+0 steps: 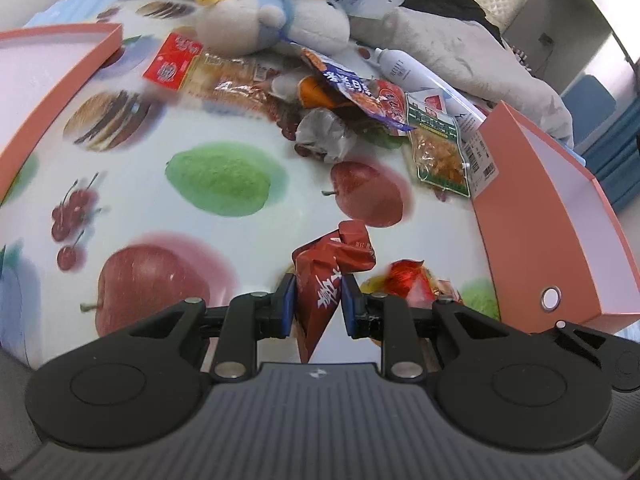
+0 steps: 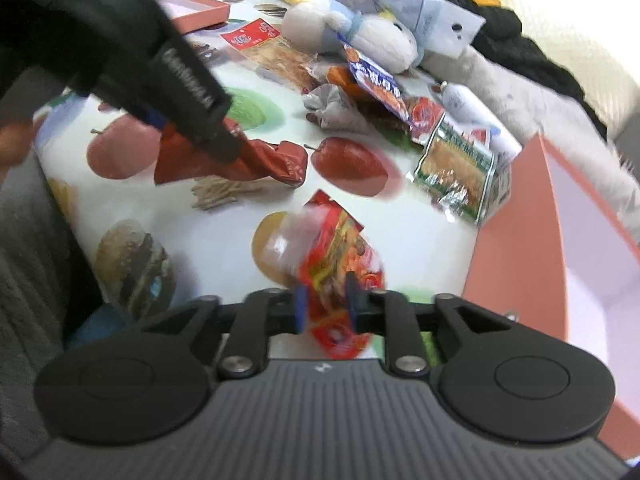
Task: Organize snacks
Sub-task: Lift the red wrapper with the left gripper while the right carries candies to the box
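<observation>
My left gripper (image 1: 318, 300) is shut on a dark red snack packet (image 1: 326, 276) and holds it just above the fruit-print table; the packet also shows in the right wrist view (image 2: 256, 158) under the left gripper's body (image 2: 176, 80). My right gripper (image 2: 326, 302) is shut on a red and yellow snack packet (image 2: 338, 256), which also shows in the left wrist view (image 1: 412, 280). A salmon box (image 2: 528, 240) stands to the right of both grippers; it also shows in the left wrist view (image 1: 532, 216). More snack packets (image 1: 360, 96) lie piled at the far side.
A second salmon box (image 1: 44, 76) lies at the far left. A plush toy (image 1: 272, 24), a white bottle (image 1: 412, 68), a green packet (image 1: 438, 152) and clothing (image 1: 472, 52) crowd the back. A person's grey sleeve (image 2: 36, 280) is at the left.
</observation>
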Demonstrator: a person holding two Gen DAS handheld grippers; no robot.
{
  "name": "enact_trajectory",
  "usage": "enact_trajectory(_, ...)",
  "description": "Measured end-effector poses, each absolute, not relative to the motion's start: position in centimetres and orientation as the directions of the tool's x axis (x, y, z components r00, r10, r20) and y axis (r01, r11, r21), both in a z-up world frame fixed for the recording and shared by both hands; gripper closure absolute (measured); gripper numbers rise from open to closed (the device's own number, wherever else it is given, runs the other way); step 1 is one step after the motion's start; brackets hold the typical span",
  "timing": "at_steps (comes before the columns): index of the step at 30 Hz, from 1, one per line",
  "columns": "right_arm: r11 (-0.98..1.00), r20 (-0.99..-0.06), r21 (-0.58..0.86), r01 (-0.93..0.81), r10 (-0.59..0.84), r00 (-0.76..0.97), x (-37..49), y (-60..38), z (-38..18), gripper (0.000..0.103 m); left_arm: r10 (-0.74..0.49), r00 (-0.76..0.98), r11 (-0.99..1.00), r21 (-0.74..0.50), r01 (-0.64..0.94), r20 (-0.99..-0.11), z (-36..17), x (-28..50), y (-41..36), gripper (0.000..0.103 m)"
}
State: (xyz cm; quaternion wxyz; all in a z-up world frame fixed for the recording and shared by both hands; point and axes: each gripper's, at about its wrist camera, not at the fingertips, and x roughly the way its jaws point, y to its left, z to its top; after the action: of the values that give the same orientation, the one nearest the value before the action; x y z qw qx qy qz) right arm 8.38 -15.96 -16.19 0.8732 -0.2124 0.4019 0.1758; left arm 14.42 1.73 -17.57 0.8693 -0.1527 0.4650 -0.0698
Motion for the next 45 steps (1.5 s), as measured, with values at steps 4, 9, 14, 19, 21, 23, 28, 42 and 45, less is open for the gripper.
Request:
enact_trajectory(4,0.900,-0.796,-0.070,-0.430,0.210,0.568,8.5,-17.0,-15.8,0.023,-0.260,0.555,0.943,-0.332,-0.030,-0.790,-17.4,14.2,2.1,0.075)
enact_trajectory(9,0.927,-0.782,0.079,-0.367,0.286,0.553,8.4,-18.0,-14.9,0.020,-0.253,0.562,0.945,-0.326,-0.030,-0.787,-17.1,14.2,2.5,0.075)
enact_trajectory(14,0.973,-0.764,0.099,-0.210,0.210,0.610,9.2,-18.8,-14.9,0.020,-0.251,0.563,0.945,-0.325,-0.034,-0.788,-17.0,14.2,2.8,0.075)
enact_trajectory(19,0.988,-0.784,0.142,-0.053,0.145,0.604,10.5,-20.3,-16.5,0.021,-0.248,0.562,0.946,-0.323,-0.036,-0.789,-17.1,14.2,2.9,0.075)
enact_trajectory(21,0.988,-0.786,0.156,-0.008,0.129,0.605,10.8,-20.7,-17.2,0.021,-0.250,0.559,0.944,-0.327,-0.040,-0.791,-17.2,14.3,3.0,0.075)
enact_trajectory(23,0.987,-0.783,0.160,0.017,0.116,0.612,11.1,-20.9,-17.7,0.021,-0.250,0.557,0.944,-0.326,-0.039,-0.792,-17.4,14.2,3.1,0.075)
enact_trajectory(28,0.987,-0.829,0.160,0.033,0.116,0.547,12.1,-20.7,-19.8,0.021,-0.246,0.546,0.947,-0.319,-0.040,-0.801,-17.9,14.3,2.7,0.075)
enact_trajectory(42,1.000,-0.788,0.006,-0.030,0.024,0.615,11.4,-20.0,-18.0,0.078,-0.234,0.565,0.942,-0.329,-0.072,-0.792,-18.0,14.0,2.5,0.075)
enact_trajectory(45,1.000,-0.774,0.006,-0.028,0.022,0.632,11.4,-20.3,-17.0,0.083,-0.236,0.576,0.938,-0.338,-0.076,-0.783,-17.6,14.0,2.5,0.076)
